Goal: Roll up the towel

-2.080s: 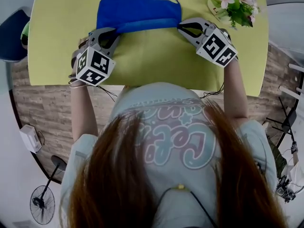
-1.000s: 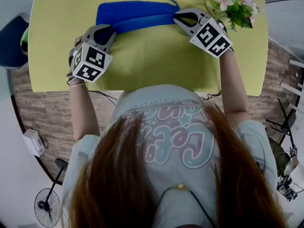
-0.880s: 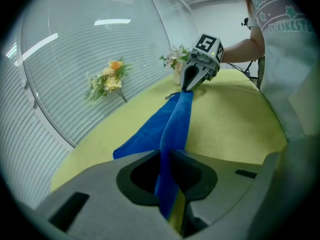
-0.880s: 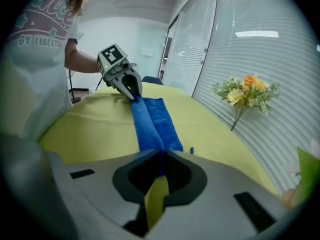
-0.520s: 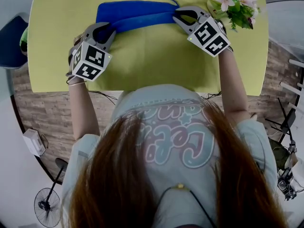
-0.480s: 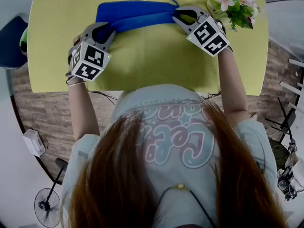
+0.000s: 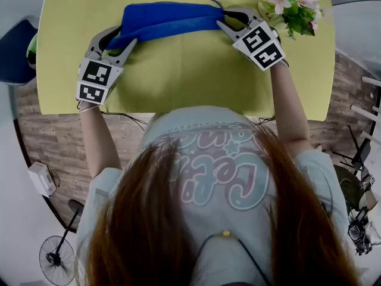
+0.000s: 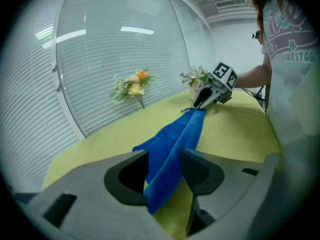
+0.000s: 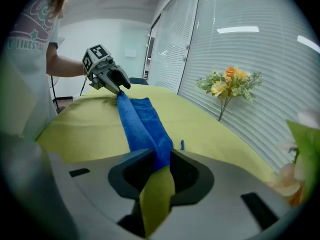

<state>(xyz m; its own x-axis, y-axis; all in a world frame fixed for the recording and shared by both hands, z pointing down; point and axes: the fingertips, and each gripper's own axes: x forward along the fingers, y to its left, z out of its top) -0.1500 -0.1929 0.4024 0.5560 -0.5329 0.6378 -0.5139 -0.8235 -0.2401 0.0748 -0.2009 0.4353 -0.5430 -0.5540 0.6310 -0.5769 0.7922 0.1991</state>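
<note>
Shirt (image 8: 292, 44) print partly reads "KESTA"; towel (image 8: 170, 149) blue

Yellow-green table (image 7: 196, 70) carries pink flowers (image 7: 294, 2) at its far right corner; fan (image 7: 53, 258) stands on floor.

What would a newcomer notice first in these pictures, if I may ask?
The blue towel, stretched across the far side of the yellow-green table, its ends between the jaws of the left gripper and right gripper, which have just been opening. Pink flowers stand at the table's far right corner.
</note>
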